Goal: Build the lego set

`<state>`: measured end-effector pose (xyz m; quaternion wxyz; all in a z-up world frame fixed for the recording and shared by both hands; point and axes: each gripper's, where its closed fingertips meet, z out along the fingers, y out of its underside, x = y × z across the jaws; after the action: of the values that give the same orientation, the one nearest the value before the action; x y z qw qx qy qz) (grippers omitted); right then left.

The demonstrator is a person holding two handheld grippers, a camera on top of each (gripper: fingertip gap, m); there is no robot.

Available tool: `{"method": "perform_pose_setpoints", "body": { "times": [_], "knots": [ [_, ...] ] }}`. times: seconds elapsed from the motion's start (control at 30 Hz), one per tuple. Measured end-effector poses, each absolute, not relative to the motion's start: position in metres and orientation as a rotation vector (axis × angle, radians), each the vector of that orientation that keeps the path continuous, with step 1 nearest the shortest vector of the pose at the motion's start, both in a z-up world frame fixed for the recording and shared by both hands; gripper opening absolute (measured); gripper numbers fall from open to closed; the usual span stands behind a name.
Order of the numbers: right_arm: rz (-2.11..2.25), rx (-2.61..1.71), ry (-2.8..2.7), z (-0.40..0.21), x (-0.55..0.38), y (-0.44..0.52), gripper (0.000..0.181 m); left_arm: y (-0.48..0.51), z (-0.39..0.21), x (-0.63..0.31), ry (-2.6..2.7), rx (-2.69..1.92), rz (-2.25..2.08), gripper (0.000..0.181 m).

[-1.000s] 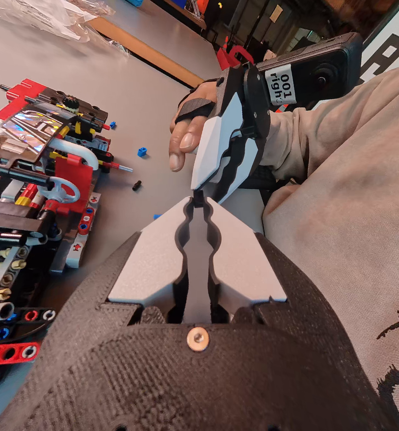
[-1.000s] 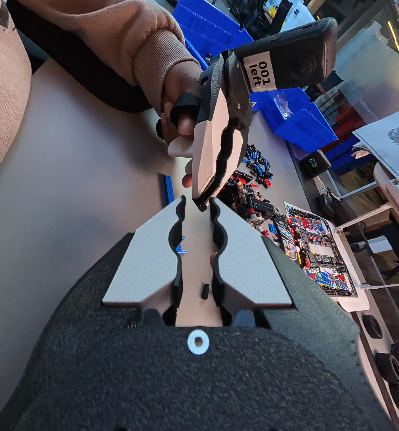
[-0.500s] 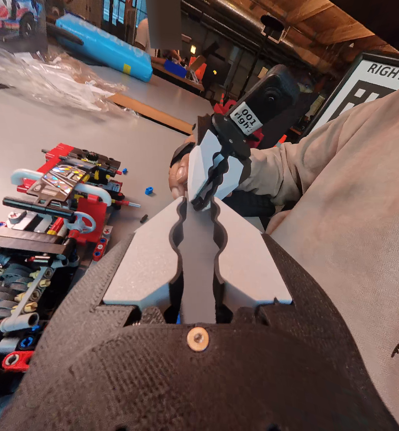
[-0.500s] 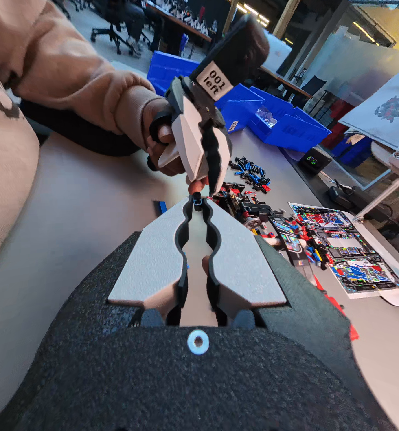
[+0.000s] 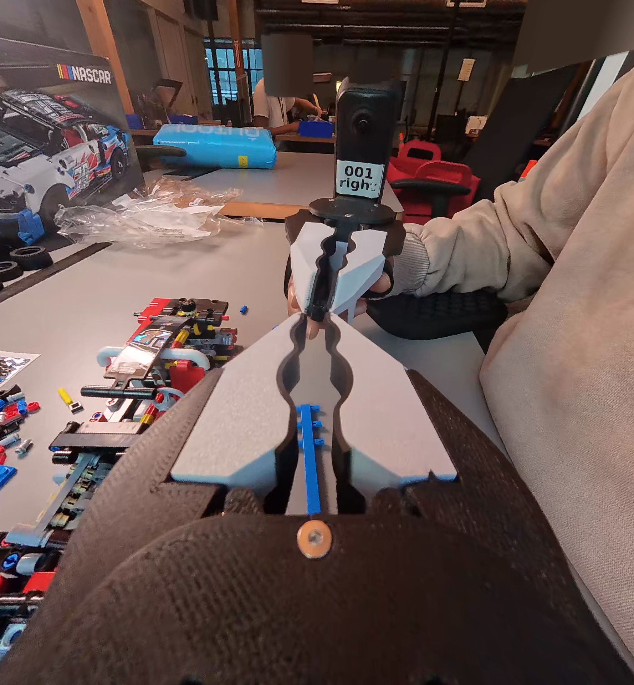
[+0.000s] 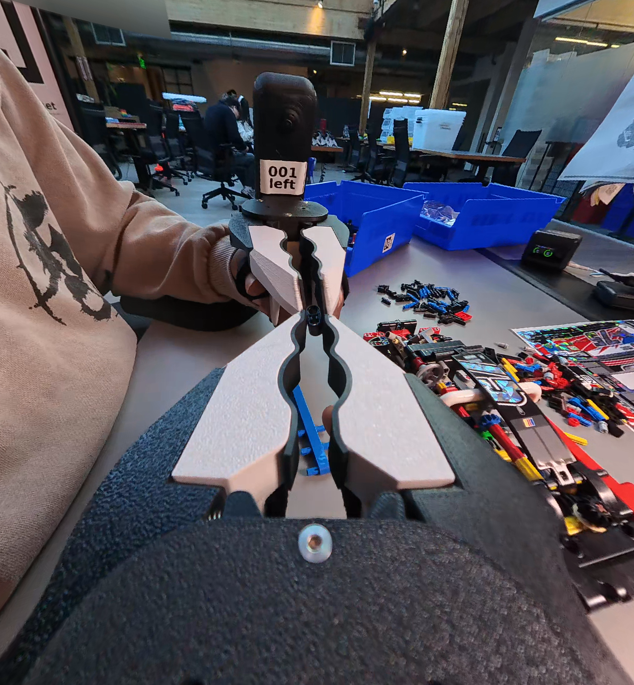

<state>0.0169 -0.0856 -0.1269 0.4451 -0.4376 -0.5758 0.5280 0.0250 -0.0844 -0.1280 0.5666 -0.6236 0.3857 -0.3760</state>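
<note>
A small black connector point(image 6: 313, 315) with a blue pin inside is held between the two grippers, which meet tip to tip above the grey table point(image 5: 204, 281). My right gripper point(image 6: 313, 319) is shut on it. In the left wrist view the connector point(image 5: 317, 312) sits at the right gripper's tips point(image 5: 319, 309). My left gripper point(image 5: 315, 319) stands closed to a narrow gap on the same piece from the opposite side; it also shows in the right wrist view point(image 6: 311, 304). A long blue beam point(image 5: 310, 456) with side pins lies on the table below.
The part-built car chassis point(image 5: 160, 356) lies beside the grippers, with loose pieces point(image 6: 430, 296) and a sticker sheet point(image 6: 586, 344) around it. Blue bins point(image 6: 382, 218), the set's box point(image 5: 41, 129), plastic bags point(image 5: 141, 218) and tyres point(image 5: 11, 259) stand farther back. The person's beige sleeve point(image 5: 493, 241) is close by. The grippers are tip to tip, or close to it.
A second ago my left gripper held the connector; my right gripper shut on it and the left opened. Now both have levelled face to face and the left jaws have narrowed again.
</note>
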Motion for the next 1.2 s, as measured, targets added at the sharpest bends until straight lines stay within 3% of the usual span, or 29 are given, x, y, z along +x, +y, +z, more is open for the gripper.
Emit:
{"method": "perform_pose_setpoints", "body": {
  "times": [0.7,0.9,1.2],
  "knots": [
    [1.276,-0.985,-1.517,-0.130,0.020,-0.100,0.005,-0.098,-0.132,0.030,1.011,-1.428,-0.888,0.004],
    [1.168,-1.005,-1.593,-0.137,0.028,-0.089,0.012,-0.094,-0.138,0.025,1.029,-1.458,-0.824,0.004],
    [0.666,-1.621,-1.872,-0.220,0.082,-0.028,0.016,-0.070,-0.201,0.007,1.143,-1.751,-0.515,0.004]
  ]
}}
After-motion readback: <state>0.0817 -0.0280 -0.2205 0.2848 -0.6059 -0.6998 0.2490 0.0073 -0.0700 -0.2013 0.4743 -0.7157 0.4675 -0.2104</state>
